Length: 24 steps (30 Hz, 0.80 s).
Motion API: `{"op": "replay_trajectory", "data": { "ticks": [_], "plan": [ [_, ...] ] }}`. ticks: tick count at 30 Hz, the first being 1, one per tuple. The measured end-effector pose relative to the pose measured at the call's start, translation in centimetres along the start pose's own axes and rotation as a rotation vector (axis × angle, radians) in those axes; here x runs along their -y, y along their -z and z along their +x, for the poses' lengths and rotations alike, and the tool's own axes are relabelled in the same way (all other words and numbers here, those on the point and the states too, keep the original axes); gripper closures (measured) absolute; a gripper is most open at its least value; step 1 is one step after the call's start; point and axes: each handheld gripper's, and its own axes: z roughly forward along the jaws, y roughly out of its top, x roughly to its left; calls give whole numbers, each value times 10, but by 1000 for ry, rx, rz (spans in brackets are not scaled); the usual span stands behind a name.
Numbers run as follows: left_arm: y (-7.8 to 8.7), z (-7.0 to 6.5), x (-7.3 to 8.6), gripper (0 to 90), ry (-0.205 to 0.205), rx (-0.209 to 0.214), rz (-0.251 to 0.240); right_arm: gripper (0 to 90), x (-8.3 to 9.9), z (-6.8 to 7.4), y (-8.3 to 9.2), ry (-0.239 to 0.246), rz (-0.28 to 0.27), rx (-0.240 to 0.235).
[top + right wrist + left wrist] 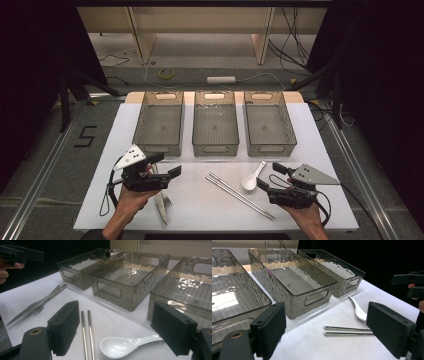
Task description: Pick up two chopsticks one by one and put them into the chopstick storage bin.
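Three bins (215, 125) along my worktop's (200, 210) far edge sit empty (nothing sorted); spoon (252, 177), chopsticks (240, 196), fork (162, 204) remain; both grippers, left (167, 170) and right (270, 176), released.

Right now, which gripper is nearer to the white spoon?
Right. The right gripper sits just beside the white spoon, open and empty. The left gripper is across the table, beyond the chopsticks, also open.

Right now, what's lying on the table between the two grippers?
Between the left gripper and right gripper, the high view shows metal chopsticks and a white spoon.
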Motion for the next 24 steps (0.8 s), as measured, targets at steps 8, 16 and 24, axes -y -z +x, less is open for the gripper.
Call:
{"op": "replay_trajectory", "data": {
  "ticks": [8,16,24],
  "plan": [
    [0,0,0,160,-4,-3,3,243,-2,4,-4,28,48,-17],
    [0,0,0,159,-7,-4,3,245,-12,5,-6,66,105,-20],
    [-1,0,0,159,-15,-8,6,283,-28,7,-19,117,273,-65]
  ]
}}
